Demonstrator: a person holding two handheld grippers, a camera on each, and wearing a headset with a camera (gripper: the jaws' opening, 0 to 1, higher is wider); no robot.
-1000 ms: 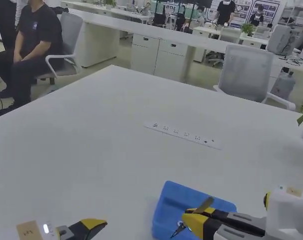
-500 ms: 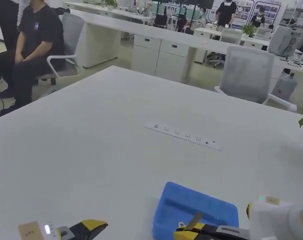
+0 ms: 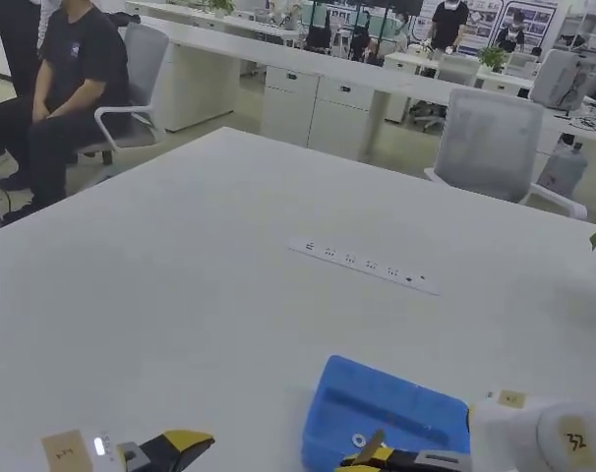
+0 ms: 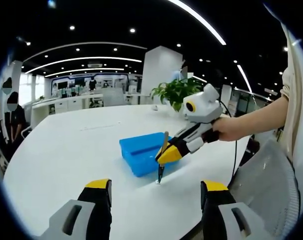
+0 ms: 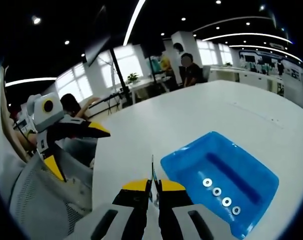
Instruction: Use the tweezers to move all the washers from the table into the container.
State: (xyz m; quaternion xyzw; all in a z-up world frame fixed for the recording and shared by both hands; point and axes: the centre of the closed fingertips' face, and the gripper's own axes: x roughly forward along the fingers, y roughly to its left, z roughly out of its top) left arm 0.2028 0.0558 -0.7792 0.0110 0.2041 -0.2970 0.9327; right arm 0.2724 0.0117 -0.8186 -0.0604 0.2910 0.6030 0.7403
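The blue container point(image 3: 388, 408) lies near the table's front edge, and in the right gripper view this container point(image 5: 241, 170) holds several washers point(image 5: 221, 196). One washer point(image 3: 358, 441) shows inside it in the head view. My right gripper point(image 5: 152, 186) is shut on the thin tweezers point(image 5: 152, 174), which point forward beside the container's near corner. In the left gripper view the right gripper point(image 4: 191, 140) holds the tweezers point(image 4: 161, 160) tip-down on the table just in front of the container point(image 4: 141, 149). My left gripper point(image 4: 156, 186) stands open with nothing between its fingers, left of the container point(image 3: 185, 444).
A strip of sockets point(image 3: 367, 265) is set into the white table point(image 3: 180, 295) beyond the container. Office chairs point(image 3: 490, 143) stand at the far edge, and a seated person point(image 3: 67, 88) is at the far left. A potted plant point(image 4: 174, 92) stands behind the right gripper.
My right gripper with the tweezers has drawn back toward the near edge, from over the container to just in front of it. The left gripper has stayed put.
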